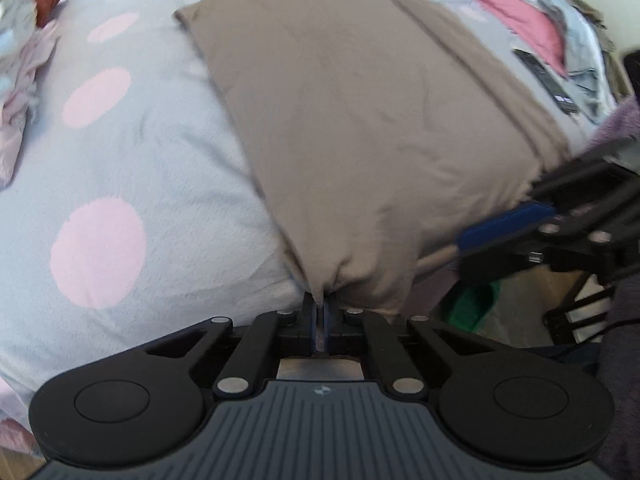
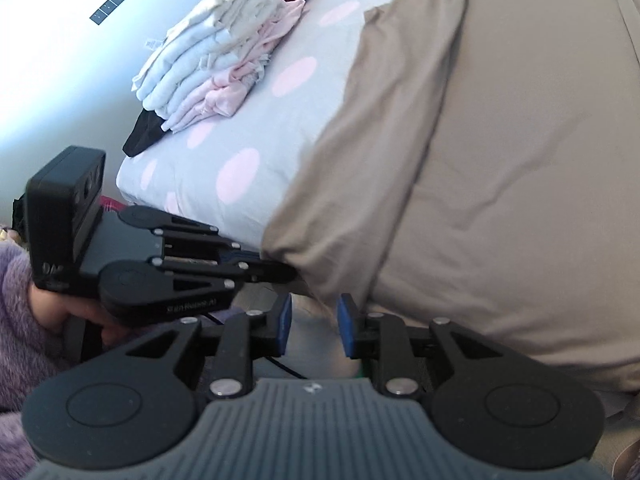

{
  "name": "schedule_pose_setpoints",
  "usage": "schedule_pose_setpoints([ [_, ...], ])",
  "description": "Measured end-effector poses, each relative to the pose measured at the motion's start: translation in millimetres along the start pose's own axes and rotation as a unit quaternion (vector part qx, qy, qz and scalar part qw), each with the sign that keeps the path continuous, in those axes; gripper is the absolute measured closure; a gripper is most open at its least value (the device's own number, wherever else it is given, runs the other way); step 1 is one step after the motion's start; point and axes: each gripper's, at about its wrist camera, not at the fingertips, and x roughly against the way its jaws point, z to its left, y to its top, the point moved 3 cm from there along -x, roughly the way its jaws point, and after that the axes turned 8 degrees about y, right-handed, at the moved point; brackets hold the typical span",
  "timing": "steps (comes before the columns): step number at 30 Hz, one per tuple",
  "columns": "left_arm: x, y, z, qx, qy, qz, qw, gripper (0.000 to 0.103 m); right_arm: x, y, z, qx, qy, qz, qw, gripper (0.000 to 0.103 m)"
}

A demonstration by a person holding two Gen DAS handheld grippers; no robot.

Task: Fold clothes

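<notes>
Left gripper (image 1: 319, 312) pinches the taupe shirt's (image 1: 360, 120) hem; right gripper (image 2: 313, 326) partly open, empty

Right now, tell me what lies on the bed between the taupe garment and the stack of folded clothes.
Only bare polka-dot bedsheet lies between the taupe garment and the stack of folded clothes; the right wrist view shows it best.

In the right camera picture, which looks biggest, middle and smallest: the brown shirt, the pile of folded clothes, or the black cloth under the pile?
1. Brown shirt, biggest, though nearest.
2. Pile of folded clothes.
3. Black cloth, smallest, partly hidden.
</notes>
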Motion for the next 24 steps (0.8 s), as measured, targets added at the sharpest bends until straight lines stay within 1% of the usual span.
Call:
schedule_pose_setpoints([
  [2, 3.4, 1.4, -7.0, -0.012, -0.007, -0.004, 0.9999, 0.102, -0.9, 6.8, 10.3, 0.008, -0.008, 0.0, 1.0, 0.068],
  [3, 5.0, 2.1, -9.6, -0.014, -0.01, -0.002, 0.9998, 0.102, -0.1, 10.5, 14.8, 0.011, -0.01, -0.007, 1.0, 0.059],
  [4, 6.2, 3.8, -12.2, -0.017, -0.012, -0.002, 0.9998, 0.102, 0.3, 13.7, 17.8, 0.008, -0.015, -0.014, 1.0, 0.057],
  [8, 10.3, 11.0, -18.8, -0.024, -0.02, -0.005, 0.9995, 0.102, -6.7, 25.1, 23.4, -0.004, -0.025, -0.013, 1.0, 0.057],
  [13, 12.5, 18.9, -24.1, -0.03, -0.039, -0.014, 0.9987, 0.102, -27.4, 36.0, 26.1, -0.003, -0.053, -0.002, 0.999, 0.059],
  [14, 12.3, 19.7, -25.5, -0.033, -0.04, -0.015, 0.9985, 0.102, -31.8, 37.1, 25.8, -0.005, -0.057, 0.003, 0.998, 0.061],
  [16, 11.3, 21.1, -29.4, -0.04, -0.042, -0.017, 0.9981, 0.102, -38.8, 36.6, 24.0, -0.005, -0.075, 0.011, 0.997, 0.07],
  [17, 10.4, 21.4, -30.8, -0.043, -0.044, -0.017, 0.9979, 0.102, -40.8, 35.7, 22.3, -0.004, -0.079, 0.013, 0.997, 0.072],
  [19, 9.5, 21.9, -32.3, -0.046, -0.048, -0.018, 0.9976, 0.102, -43.9, 34.5, 18.2, -0.005, -0.082, 0.02, 0.996, 0.087],
  [20, 9.7, 22.1, -32.4, -0.047, -0.051, -0.019, 0.9974, 0.102, -44.5, 34.0, 16.0, -0.006, -0.08, 0.02, 0.997, 0.088],
  [22, 13.2, 23.1, -28.8, -0.042, -0.063, -0.02, 0.9969, 0.102, -44.3, 33.2, 11.7, -0.01, -0.076, 0.019, 0.997, 0.097],
  [24, 19.4, 26.7, -21.6, -0.035, -0.074, -0.021, 0.9964, 0.098, -41.5, 32.5, 6.9, -0.017, -0.071, 0.017, 0.997, 0.097],
])
